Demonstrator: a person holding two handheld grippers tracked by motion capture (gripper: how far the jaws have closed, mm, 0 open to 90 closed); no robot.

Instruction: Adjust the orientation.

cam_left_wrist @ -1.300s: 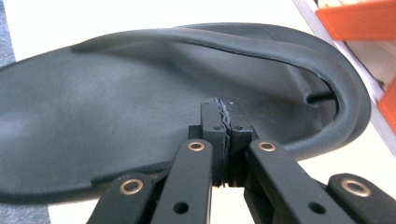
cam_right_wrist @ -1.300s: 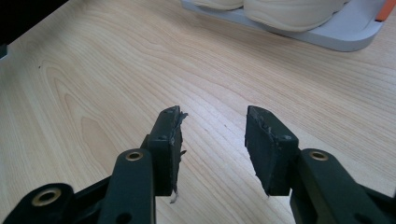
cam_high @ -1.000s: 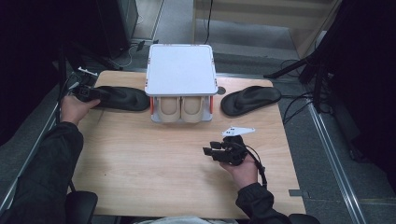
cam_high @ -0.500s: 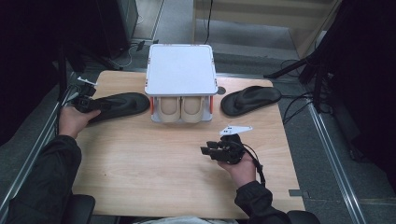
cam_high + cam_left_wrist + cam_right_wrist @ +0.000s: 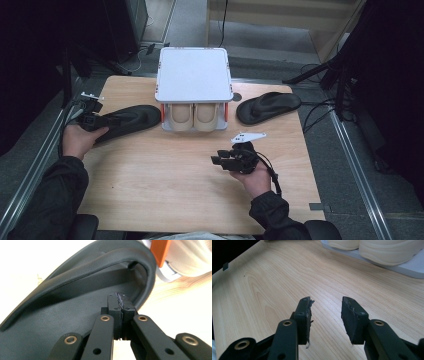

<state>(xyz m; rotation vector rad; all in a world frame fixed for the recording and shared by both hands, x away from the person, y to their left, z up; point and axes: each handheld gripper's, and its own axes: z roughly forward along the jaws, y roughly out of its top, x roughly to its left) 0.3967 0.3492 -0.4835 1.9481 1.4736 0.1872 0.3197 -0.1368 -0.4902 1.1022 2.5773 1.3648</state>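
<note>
Clamping the left slipper's (image 5: 127, 120) heel, left gripper (image 5: 95, 120) pinches shut

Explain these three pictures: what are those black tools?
A person at a table holds a gripper, a tool with two black fingers, in each hand. The wide picture is from a camera overhead; each close-up is from a camera riding on one gripper. On the table stand a white rack with cream shoes under it, a black sandal left of it and a second sandal right of it. The left gripper is shut, tips over the black sandal's footbed; whether it pinches anything is unclear. The right gripper is open, its fingers having just closed a little, nothing between them.
</note>
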